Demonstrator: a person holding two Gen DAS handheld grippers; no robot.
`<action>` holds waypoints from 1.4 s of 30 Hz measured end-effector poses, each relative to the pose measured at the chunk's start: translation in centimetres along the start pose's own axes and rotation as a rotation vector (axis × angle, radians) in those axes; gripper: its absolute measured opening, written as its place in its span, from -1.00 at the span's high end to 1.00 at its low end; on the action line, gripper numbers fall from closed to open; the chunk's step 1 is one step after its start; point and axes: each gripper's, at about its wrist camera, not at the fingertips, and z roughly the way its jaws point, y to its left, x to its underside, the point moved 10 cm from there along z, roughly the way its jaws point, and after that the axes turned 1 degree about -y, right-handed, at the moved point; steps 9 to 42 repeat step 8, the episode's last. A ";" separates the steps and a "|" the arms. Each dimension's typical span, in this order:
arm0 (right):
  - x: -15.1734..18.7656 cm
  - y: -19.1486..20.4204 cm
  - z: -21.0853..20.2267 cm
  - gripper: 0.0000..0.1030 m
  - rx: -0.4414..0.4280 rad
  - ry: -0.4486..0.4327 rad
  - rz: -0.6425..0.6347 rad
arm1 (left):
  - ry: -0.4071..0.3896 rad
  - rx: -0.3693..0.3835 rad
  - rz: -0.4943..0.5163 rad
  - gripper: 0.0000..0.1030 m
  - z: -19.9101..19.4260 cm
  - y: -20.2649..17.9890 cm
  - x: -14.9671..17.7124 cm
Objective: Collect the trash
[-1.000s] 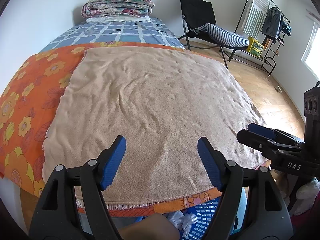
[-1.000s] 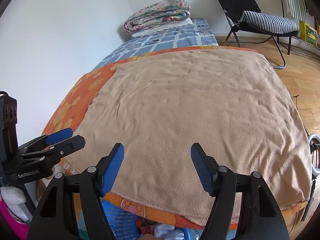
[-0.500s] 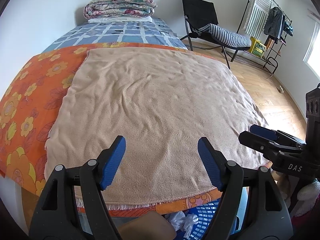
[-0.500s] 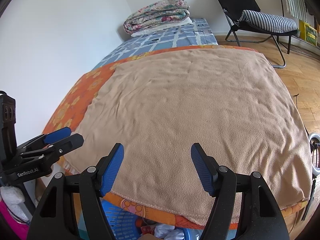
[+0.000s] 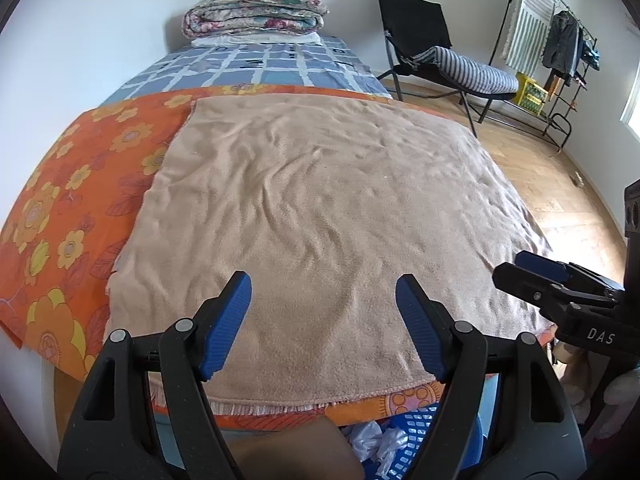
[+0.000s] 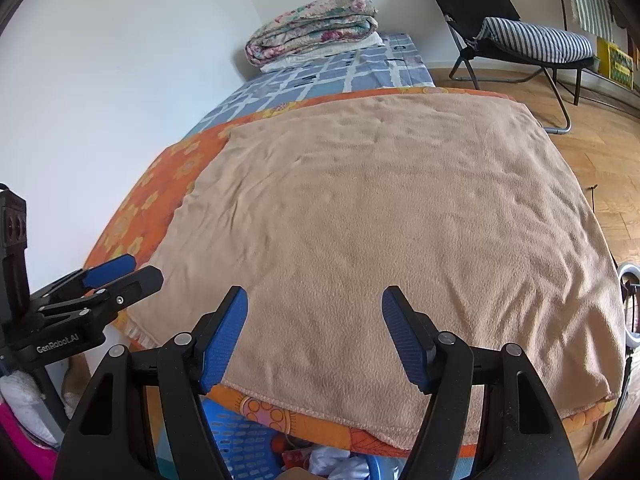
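Over beige blanket [image 5: 320, 208] near edge, both hand-held grippers gaping

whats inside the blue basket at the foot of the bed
Crumpled white plastic or paper scraps lie in the blue basket. A red piece shows too. The bed edge and grippers hide the rest.

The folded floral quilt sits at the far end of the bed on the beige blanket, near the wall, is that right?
Not quite. The folded floral quilt is at the far end near the wall, but it rests on the blue checked sheet, not on the beige blanket, which covers the near part of the bed. The left wrist view shows this.
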 end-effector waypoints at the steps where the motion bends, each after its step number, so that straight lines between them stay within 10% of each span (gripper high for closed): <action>1: 0.0 0.0 0.0 -0.35 0.001 0.000 0.002 | 0.000 -0.006 0.001 -0.50 0.0 0.0 0.0; 42: 0.1 0.1 0.1 -0.35 0.006 0.004 -0.001 | -0.012 -0.023 0.012 -0.50 -0.2 0.1 0.0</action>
